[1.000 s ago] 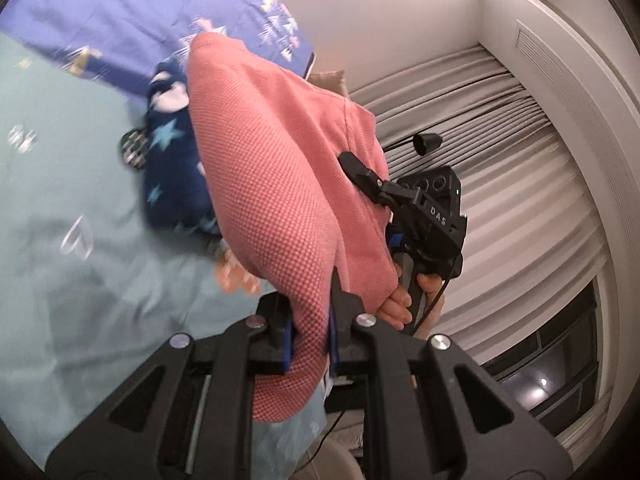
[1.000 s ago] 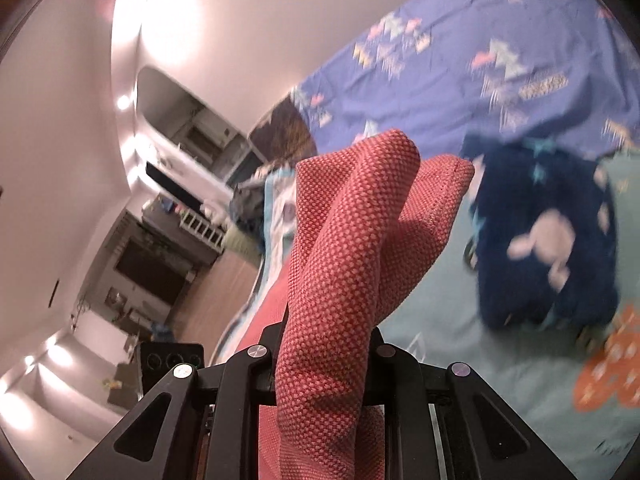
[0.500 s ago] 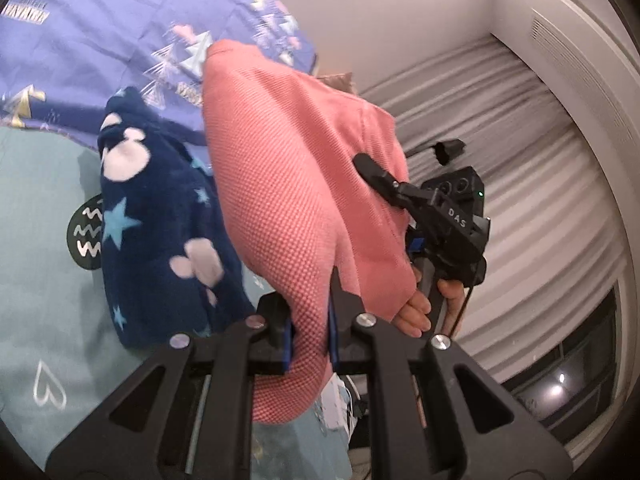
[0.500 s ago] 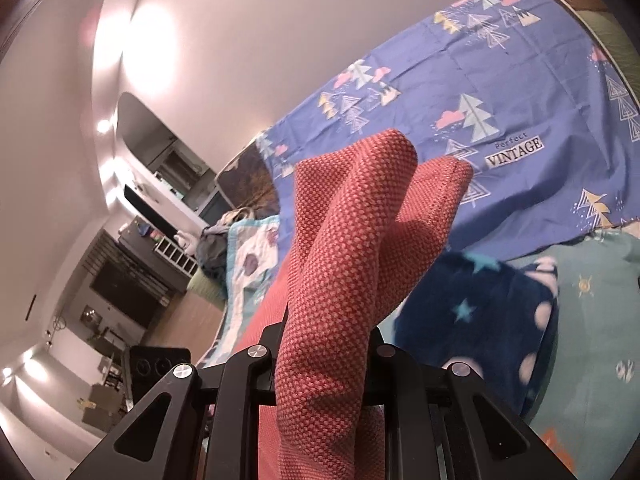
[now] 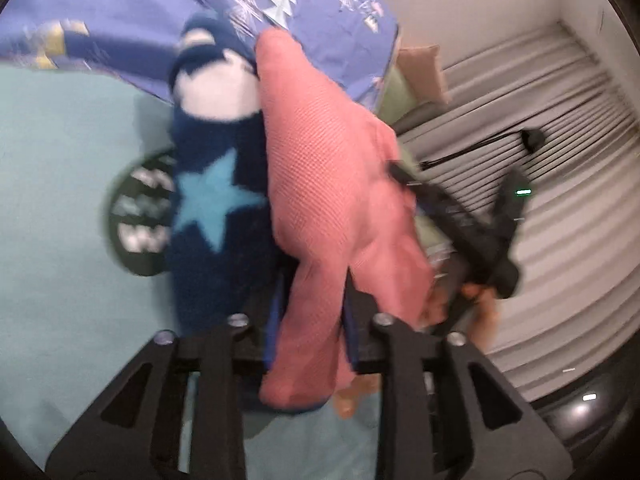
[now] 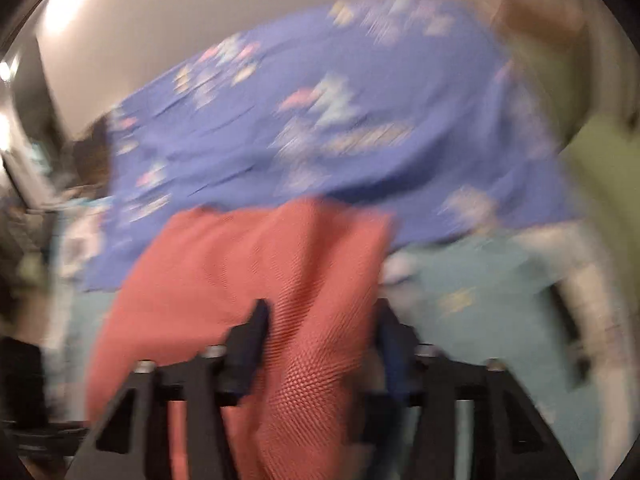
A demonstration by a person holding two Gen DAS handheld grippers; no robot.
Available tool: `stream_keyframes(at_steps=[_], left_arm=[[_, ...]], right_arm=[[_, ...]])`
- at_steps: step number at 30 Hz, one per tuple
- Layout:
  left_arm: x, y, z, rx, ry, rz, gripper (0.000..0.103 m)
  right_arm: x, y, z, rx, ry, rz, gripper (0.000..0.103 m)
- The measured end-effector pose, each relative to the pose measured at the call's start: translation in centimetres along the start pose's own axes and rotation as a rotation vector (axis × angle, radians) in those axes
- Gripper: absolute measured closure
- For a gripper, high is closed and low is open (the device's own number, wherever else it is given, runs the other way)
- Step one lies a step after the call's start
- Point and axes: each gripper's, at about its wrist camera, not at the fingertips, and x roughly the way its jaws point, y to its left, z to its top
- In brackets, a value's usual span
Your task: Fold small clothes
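**Pink cloth going down onto the pile, tongs letting go**

So the pink cloth [image 5: 332, 200] is being set down on the teal sheet [image 5: 60, 200], and both tongs have just been opening around it. In the left wrist view the left tongs [image 5: 310, 292] are standing apart with a fold of the cloth running up between the fingers, and it's looking loose rather than pinched. Same on the other side: the right tongs [image 6: 320, 320] are spread wide with cloth draped through the gap, though that view is badly smeared.

Just past the left tongs, to the left of the pink cloth and touching it, the navy star garment [image 5: 216, 200] is lying already bundled. Farther back is the purple blanket [image 5: 160, 8].

My guess: this piece is about done, and what's left I can't tell.
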Motion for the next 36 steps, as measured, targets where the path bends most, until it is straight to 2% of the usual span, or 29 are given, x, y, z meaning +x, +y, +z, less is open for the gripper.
stream_keyframes(at_steps=[1,2,3,4,5,6,7,9,10,11,13,16,17,19,21,24,26,28,30,32,34,36], left_arm=[[-0.6,-0.5,-0.1,0.026,-0.011,0.064,0.049],[-1.2,-1.0,-0.3,0.064,-0.026,0.14,0.047],[-1.9,-1.4,-0.7,0.106,-0.034,0.183,0.047],[-2.3,-1.6,-1.1,0.119,-0.032,0.193,0.047],[-2.9,-1.5,-1.4,0.113,-0.036,0.203,0.047],[-3.6,-1.6,-1.9,0.104,-0.044,0.209,0.047],[-4.1,-1.7,-2.4,0.104,-0.045,0.22,0.047],[-5.0,-1.9,-3.4,0.113,-0.051,0.245,0.047],[-5.5,-1.8,-3.8,0.118,-0.059,0.26,0.047],[-6.3,-1.5,-4.3,0.122,-0.071,0.284,0.047],[-8.1,-1.7,-5.6,0.155,-0.077,0.358,0.047],[-10.8,-2.7,-7.0,0.233,-0.099,0.446,0.047],[-11.8,-3.3,-7.6,0.267,-0.118,0.479,0.047],[-14.2,-4.8,-8.8,0.322,-0.185,0.531,0.045],[-16.9,-6.5,-10.2,0.328,-0.262,0.539,0.043],[-20.1,-9.0,-11.9,0.317,-0.353,0.54,0.039],[-21.9,-10.7,-13.5,0.333,-0.395,0.555,0.034],[-23.5,-12.8,-15.3,0.36,-0.435,0.587,0.025],[-24.9,-14.9,-17.5,0.404,-0.474,0.621,0.02],[-25.7,-16.6,-19.3,0.439,-0.493,0.67,0.018],[-26.3,-18.0,-21.4,0.462,-0.508,0.719,0.011],[-26.8,-18.9,-23.6,0.474,-0.519,0.73,0.007]], right_arm=[[-1.6,-0.2,0.3,-0.017,-0.044,-0.08,0.04],[-2.6,-0.4,0.5,-0.016,-0.069,-0.146,0.04],[-4.1,-0.6,0.7,-0.008,-0.108,-0.225,0.039],[-5.5,-0.6,0.7,-0.001,-0.146,-0.264,0.038],[-7.1,-0.6,0.4,0.005,-0.194,-0.239,0.037],[-8.3,-0.3,0.1,-0.003,-0.219,-0.14,0.037],[-9.0,0.4,-0.5,-0.022,-0.216,-0.038,0.037],[-8.5,2.3,-1.7,-0.089,-0.176,0.029,0.038],[-7.5,3.1,-2.6,-0.125,-0.127,0.047,0.038],[-5.2,3.8,-4.0,-0.163,-0.031,0.057,0.041],[-1.6,3.8,-6.2,-0.176,0.091,0.003,0.04],[-1.6,2.0,-6.6,-0.038,0.096,0.006,0.04],[-2.7,1.8,-6.4,-0.016,0.098,-0.009,0.04],[-5.8,2.6,-5.9,-0.053,0.049,-0.076,0.038],[-9.6,4.1,-5.6,-0.109,-0.017,-0.118,0.038],[-15.6,5.9,-5.9,-0.125,-0.078,-0.119,0.037],[-19.1,6.7,-6.1,-0.129,-0.115,-0.127,0.032],[-23.2,7.7,-7.2,-0.127,-0.157,-0.127,0.023],[-27.4,8.8,-8.9,-0.13,-0.183,-0.121,0.019],[-30.9,10.0,-10.8,-0.138,-0.194,-0.131,0.017],[-33.7,10.7,-12.6,-0.127,-0.199,-0.125,0.015],[-36.2,11.4,-14.7,-0.107,-0.197,-0.115,0.012]])
